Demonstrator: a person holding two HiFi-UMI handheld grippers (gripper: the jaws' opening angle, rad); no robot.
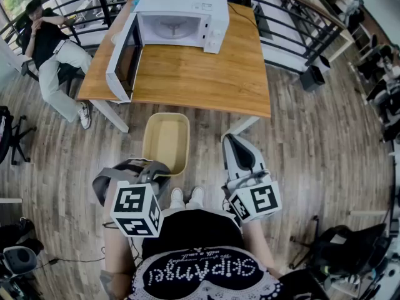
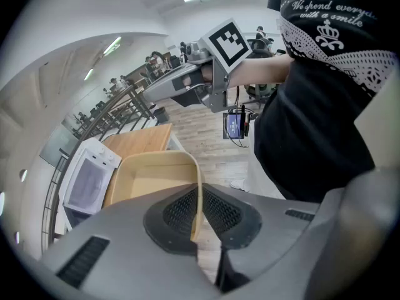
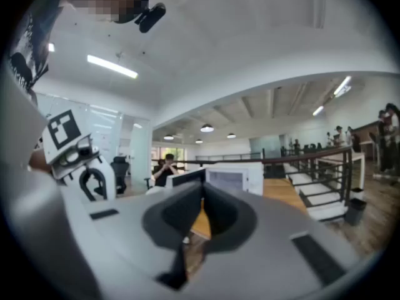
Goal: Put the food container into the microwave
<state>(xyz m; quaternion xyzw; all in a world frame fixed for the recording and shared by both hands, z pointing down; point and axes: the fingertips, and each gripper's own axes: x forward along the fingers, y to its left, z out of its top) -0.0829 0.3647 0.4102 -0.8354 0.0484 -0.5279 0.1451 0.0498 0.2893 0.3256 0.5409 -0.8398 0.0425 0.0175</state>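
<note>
The beige, empty food container (image 1: 166,141) hangs in the air in front of the wooden table (image 1: 200,80). My left gripper (image 1: 157,167) is shut on its near rim; in the left gripper view the thin container wall (image 2: 199,200) sits pinched between the two pads. The white microwave (image 1: 178,19) stands at the table's far side with its door (image 1: 122,60) swung open to the left, cavity empty. It also shows as the microwave (image 2: 87,179) and the microwave (image 3: 232,179). My right gripper (image 1: 231,139) is shut with nothing in it, level, just right of the container.
A person (image 1: 53,42) sits at the back left beside the table. A dark railing (image 1: 294,17) runs behind the table. A black box (image 1: 312,77) stands on the floor at the right. Office chairs and gear stand at both lower corners.
</note>
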